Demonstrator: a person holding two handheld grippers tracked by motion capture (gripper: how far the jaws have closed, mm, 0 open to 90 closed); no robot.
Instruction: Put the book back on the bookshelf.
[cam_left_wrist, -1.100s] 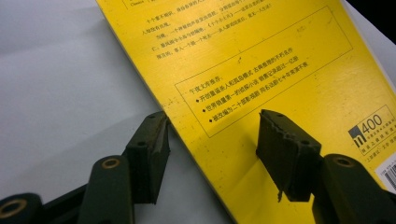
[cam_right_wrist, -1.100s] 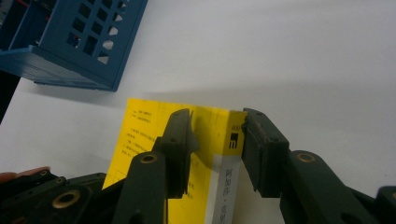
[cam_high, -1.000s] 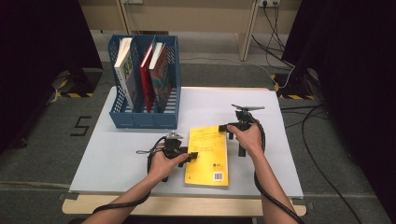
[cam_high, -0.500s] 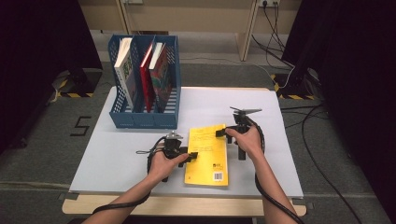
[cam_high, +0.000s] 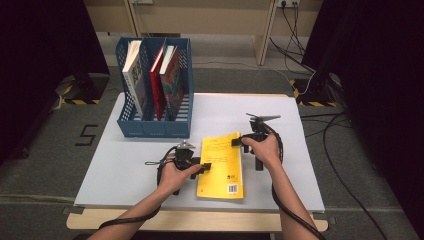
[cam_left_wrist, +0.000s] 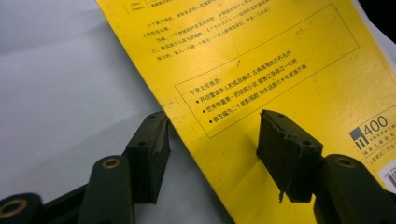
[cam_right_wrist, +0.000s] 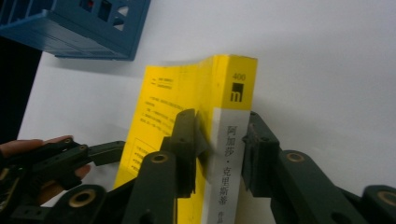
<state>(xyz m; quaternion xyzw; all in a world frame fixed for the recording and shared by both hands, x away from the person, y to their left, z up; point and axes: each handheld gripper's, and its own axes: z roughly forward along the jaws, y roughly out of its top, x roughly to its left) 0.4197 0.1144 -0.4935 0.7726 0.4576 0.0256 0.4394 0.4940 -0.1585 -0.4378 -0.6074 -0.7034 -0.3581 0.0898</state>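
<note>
A yellow paperback book (cam_high: 220, 165) lies flat on the pale table (cam_high: 125, 170), back cover up. My left gripper (cam_high: 205, 167) sits at its left edge. In the left gripper view its jaws (cam_left_wrist: 212, 140) stand open, one over the table and one over the yellow book (cam_left_wrist: 261, 60). My right gripper (cam_high: 236, 142) is at the book's far end. In the right gripper view its jaws (cam_right_wrist: 223, 135) have just been closing and now press on both sides of the white spine of the book (cam_right_wrist: 187, 84).
A blue file rack (cam_high: 155, 127) stands at the table's back left and holds a white book (cam_high: 134, 75) and two red ones (cam_high: 156, 80). Its corner (cam_right_wrist: 79, 28) appears in the right gripper view. Cables trail from both grippers over the table.
The right gripper's jaws have drawn in onto the book's spine. Both hands and the book stay where they were.
</note>
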